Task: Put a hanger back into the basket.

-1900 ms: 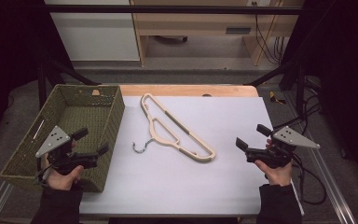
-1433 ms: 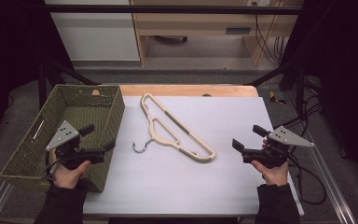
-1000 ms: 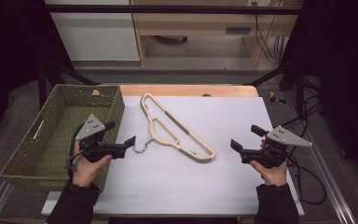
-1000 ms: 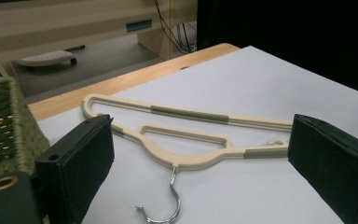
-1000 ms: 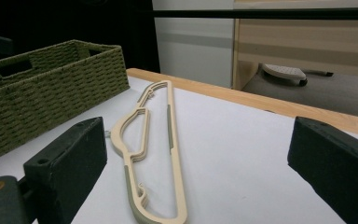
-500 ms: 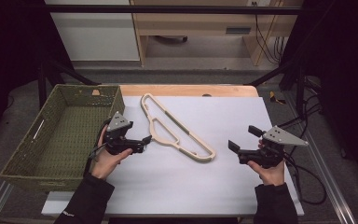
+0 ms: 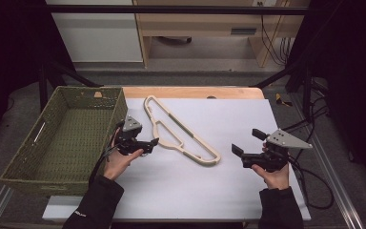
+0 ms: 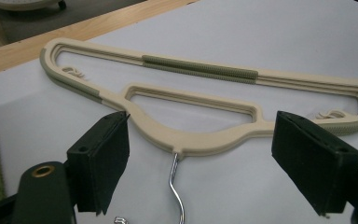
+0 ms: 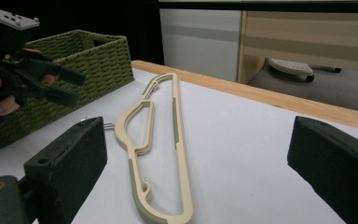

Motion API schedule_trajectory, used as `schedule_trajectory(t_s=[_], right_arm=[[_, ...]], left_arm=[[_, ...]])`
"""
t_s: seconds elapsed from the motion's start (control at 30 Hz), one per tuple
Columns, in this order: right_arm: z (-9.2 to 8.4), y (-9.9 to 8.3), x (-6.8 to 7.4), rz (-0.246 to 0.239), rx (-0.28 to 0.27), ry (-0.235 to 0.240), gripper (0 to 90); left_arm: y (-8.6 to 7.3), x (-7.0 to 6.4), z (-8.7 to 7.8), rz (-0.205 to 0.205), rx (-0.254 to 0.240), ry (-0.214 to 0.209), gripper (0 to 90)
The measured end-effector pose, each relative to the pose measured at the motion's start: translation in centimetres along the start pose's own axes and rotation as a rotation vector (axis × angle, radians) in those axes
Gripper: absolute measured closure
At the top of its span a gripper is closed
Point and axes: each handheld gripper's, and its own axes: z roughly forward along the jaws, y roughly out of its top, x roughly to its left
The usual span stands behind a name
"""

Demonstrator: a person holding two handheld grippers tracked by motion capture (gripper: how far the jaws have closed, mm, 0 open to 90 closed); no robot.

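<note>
**Left claw at the hanger's hook**

My left gripper sits just off the neck of the cream hanger, which lies flat on the white table, right of the green basket. Jaws unclenched, just been narrowing; the wire hook stands between them, untouched. My right gripper hangs released, well apart from the hanger.
</note>
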Motion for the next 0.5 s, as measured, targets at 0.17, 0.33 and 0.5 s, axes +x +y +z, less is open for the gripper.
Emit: schedule_trajectory(t_s=[0.17, 0.33, 0.5], right_arm=[[-0.1, 0.0, -0.1, -0.002, -0.010, -0.006, 4.9], [-0.3, 0.0, -0.2, 0.000, -0.014, -0.004, 5.0], [-0.2, -0.1, -0.3, 0.004, -0.012, -0.003, 5.2]], left_arm=[[-0.1, -0.3, 2.2, -0.026, 0.050, -0.030, 17.1], [-0.6, -0.1, 4.0, -0.017, 0.091, -0.007, 18.5], [-1.2, 0.8, 4.5, -0.041, 0.108, 0.016, 23.6]])
